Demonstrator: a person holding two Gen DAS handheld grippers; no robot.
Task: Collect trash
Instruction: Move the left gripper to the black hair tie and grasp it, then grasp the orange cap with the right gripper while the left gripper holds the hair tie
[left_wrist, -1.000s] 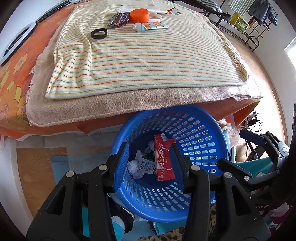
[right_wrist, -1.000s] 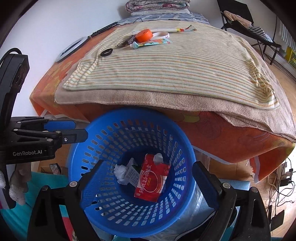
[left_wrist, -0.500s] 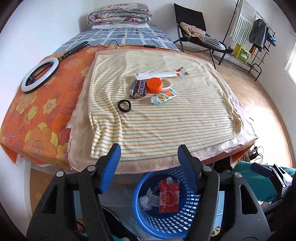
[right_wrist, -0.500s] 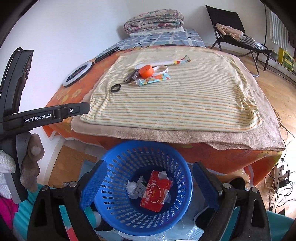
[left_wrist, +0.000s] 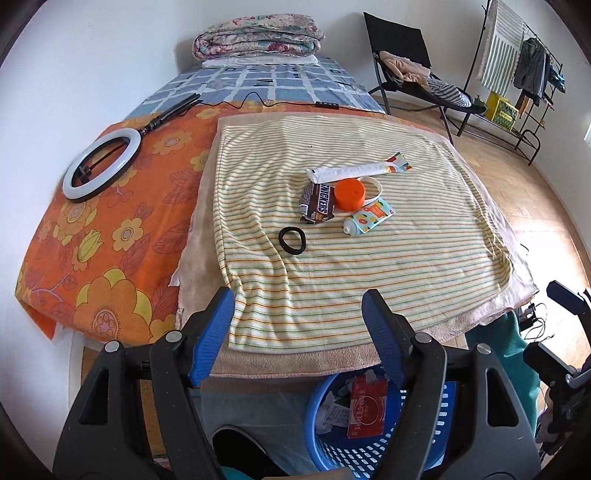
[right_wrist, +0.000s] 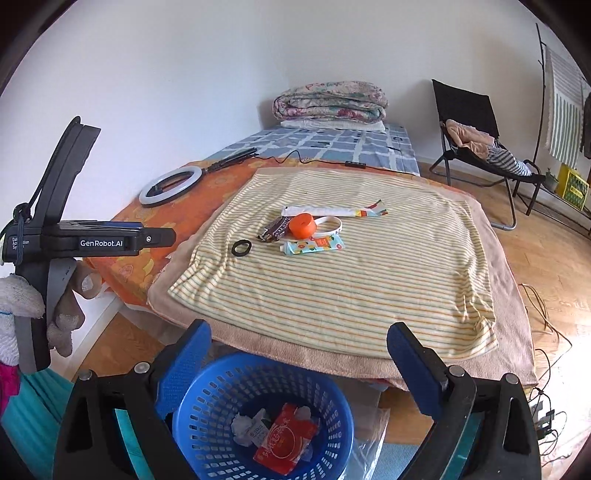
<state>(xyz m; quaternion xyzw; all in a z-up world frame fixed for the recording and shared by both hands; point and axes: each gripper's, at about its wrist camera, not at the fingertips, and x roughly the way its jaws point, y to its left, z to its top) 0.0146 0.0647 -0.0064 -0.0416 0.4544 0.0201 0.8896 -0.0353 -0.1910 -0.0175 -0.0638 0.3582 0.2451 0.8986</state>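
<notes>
Both grippers, left gripper (left_wrist: 297, 332) and right gripper (right_wrist: 297, 365), have risen from the blue basket (right_wrist: 207, 402) with jaws apart and empty, now facing the Snickers wrapper (left_wrist: 317, 203) lying mid-bed on the striped towel (left_wrist: 369, 280), likely next.

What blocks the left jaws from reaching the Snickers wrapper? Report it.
Nothing visible does. The left gripper is open over the near edge of the striped towel, and only bare towel lies between it and the Snickers wrapper. The black hair tie sits just short of the wrapper, slightly left.
</notes>
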